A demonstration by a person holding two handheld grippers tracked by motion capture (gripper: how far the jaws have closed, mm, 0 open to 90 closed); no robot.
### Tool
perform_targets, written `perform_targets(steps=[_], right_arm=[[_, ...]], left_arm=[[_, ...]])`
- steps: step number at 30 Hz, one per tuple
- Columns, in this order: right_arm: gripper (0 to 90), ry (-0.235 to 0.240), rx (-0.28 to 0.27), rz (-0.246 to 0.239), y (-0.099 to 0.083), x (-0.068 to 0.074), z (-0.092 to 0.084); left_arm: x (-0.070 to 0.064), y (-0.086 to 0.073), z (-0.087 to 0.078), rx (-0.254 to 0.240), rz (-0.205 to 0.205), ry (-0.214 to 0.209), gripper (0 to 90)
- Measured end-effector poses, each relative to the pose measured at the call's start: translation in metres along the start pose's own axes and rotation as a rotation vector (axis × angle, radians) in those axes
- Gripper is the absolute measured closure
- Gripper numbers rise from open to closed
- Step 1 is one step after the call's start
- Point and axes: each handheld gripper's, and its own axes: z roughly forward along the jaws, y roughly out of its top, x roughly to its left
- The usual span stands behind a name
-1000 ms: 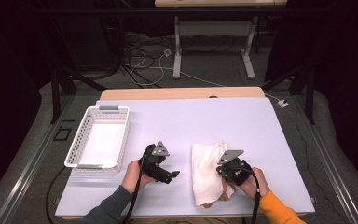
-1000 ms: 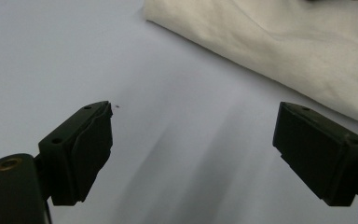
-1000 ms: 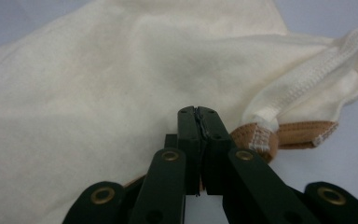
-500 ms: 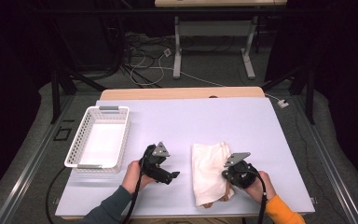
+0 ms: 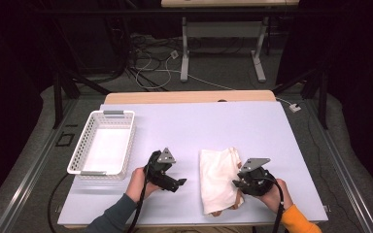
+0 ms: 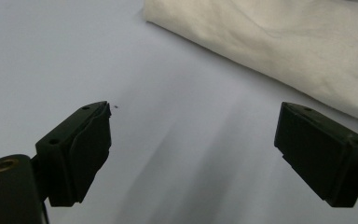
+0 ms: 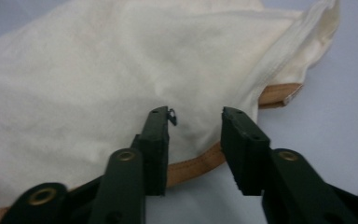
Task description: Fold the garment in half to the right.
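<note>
we find the folded cream cloth bag (image 5: pixel 218 180) lying flat on the counter (image 5: pixel 194 126), toward its near edge and right of centre, a tan strap (image 7: pixel 196 164) showing along its border. the right hand-held gripper (image 5: pixel 238 184) sits at the bag's right edge – its jaws have just been opening and now stand partly apart, with the bag's edge and strap in the gap and no pad pressing on either. the left hand-held gripper (image 5: pixel 178 183) rests on bare counter just left of the bag, jaws spread wide and holding nothing – the cloth lies beyond its tips. a white mesh basket (image 5: pixel 83 150) stands well apart, at the left.
</note>
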Motion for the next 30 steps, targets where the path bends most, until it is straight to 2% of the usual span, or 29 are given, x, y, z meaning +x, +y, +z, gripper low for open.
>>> perform_targets(steps=[1,2,5,11,14,19,30], right_arm=[[55.4,-0.012,-0.014,0.008,0.000,-0.001,-0.002],[50.2,-0.001,-0.021,0.015,0.001,-0.002,-0.003],[36.1,-0.007,-0.058,0.040,0.002,-0.004,-0.007],[19.2,0.017,-0.100,0.055,0.001,-0.009,-0.008],[15.1,0.020,-0.122,0.059,0.001,-0.011,-0.009],[9.2,0.022,-0.148,0.079,0.000,-0.014,-0.010],[5.1,0.012,-0.142,0.089,-0.003,-0.020,-0.004]], left_arm=[[0.000,0.000,0.000,-0.004,0.001,0.003,10.6],[-0.001,-0.001,-0.001,-0.010,-0.002,0.006,10.6],[-0.002,-0.001,-0.002,-0.016,-0.004,0.005,10.4],[-0.003,-0.001,-0.002,-0.014,0.004,0.006,10.2],[-0.004,-0.001,-0.002,-0.018,0.007,0.010,10.2],[-0.011,0.001,-0.002,-0.028,0.037,0.030,10.0],[-0.027,0.002,0.007,-0.035,0.084,0.006,7.8]])
